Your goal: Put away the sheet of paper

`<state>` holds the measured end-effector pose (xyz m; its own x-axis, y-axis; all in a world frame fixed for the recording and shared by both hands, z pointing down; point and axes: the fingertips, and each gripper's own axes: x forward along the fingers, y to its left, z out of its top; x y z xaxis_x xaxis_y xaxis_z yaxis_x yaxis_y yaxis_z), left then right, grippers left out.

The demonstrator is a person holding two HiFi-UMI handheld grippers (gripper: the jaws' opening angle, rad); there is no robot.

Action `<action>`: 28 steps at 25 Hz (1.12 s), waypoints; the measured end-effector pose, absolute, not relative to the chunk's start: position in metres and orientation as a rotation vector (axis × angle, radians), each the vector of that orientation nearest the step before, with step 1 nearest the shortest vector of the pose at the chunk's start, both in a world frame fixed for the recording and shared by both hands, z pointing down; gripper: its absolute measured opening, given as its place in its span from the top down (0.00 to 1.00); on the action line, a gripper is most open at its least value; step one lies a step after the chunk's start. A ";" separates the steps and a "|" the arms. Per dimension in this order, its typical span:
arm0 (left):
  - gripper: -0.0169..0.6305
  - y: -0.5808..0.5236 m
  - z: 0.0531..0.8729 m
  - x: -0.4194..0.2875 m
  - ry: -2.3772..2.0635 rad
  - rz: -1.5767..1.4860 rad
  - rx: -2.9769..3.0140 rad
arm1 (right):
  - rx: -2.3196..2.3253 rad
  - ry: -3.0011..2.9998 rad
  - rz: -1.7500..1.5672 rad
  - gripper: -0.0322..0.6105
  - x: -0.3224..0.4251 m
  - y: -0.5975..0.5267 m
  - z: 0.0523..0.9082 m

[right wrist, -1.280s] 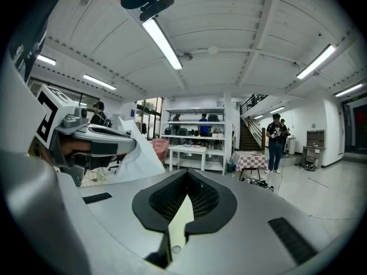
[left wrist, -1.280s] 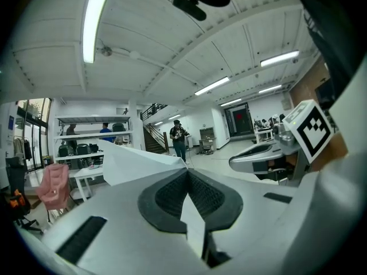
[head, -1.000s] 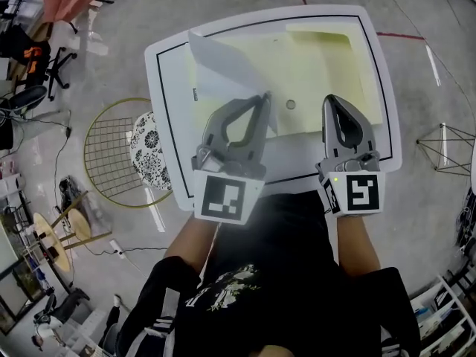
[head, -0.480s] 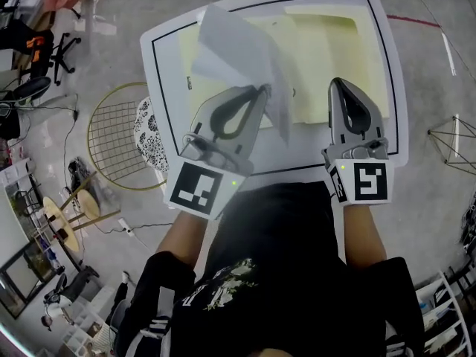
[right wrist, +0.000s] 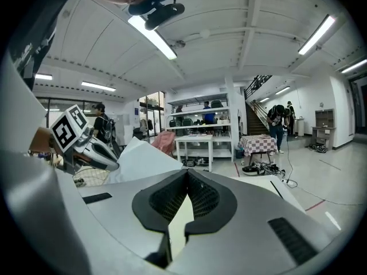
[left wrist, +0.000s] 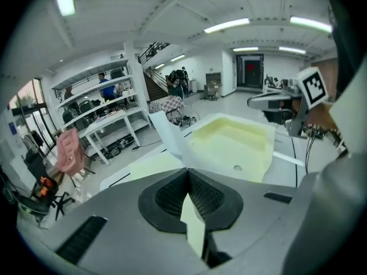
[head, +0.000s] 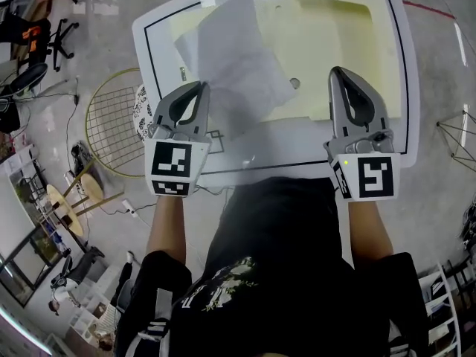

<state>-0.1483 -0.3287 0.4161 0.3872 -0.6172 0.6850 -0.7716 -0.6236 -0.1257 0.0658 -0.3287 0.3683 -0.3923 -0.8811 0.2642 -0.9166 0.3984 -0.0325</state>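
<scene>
Jaws of left gripper (head: 199, 86) pinch the white, curved sheet of paper (head: 238, 73); right gripper (head: 341, 73) closed, empty.

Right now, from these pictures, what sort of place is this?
Probably a workshop or lab hall: white shelving racks loaded with gear, an open staircase beside them, and a bare concrete floor.

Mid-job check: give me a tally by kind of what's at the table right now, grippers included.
sheet of paper: 1
yellow tray: 1
white table: 1
grippers: 2, the left gripper and the right gripper
Total: 5
</scene>
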 end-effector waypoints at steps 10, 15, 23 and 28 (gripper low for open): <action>0.97 -0.334 0.442 -0.163 -1.339 1.471 2.346 | 1.466 -2.426 0.289 0.95 0.066 -0.330 0.398; 0.97 -0.339 0.466 -0.173 -1.242 1.644 2.300 | 1.419 -2.424 0.284 0.95 0.055 -0.336 0.411; 0.97 -0.334 0.471 -0.163 -1.139 1.689 2.275 | 1.434 -2.411 0.345 0.95 0.062 -0.322 0.409; 0.97 -0.346 0.483 -0.154 -1.105 1.586 2.234 | 1.434 -2.432 0.413 0.95 0.063 -0.334 0.421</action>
